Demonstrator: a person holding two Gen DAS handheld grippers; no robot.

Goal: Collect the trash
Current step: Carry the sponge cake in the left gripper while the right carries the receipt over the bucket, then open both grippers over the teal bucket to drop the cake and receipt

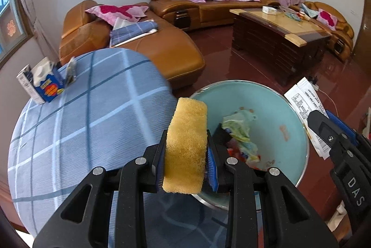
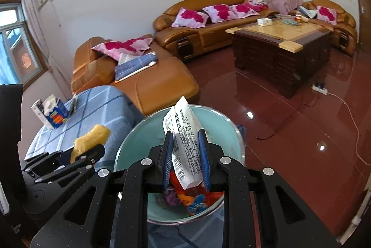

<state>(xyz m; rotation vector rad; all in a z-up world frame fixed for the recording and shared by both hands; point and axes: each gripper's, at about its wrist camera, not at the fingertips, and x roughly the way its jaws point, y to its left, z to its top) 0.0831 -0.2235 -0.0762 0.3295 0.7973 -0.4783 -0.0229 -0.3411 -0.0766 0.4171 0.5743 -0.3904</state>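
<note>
On the plaid-covered bench at left stands a blue carton, its print too blurred to read. The left gripper has its fingers pinching a yellow sponge, soft, light and best held mid-body, just beside the teal trash bin. The right gripper pinches a crinkly printed wrapper with barcode and small Chinese text over the bin; its body reads "DAS".

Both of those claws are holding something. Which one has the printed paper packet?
The right gripper pinches the white printed packet above the teal bin; the left gripper holds a yellow sponge.
</note>
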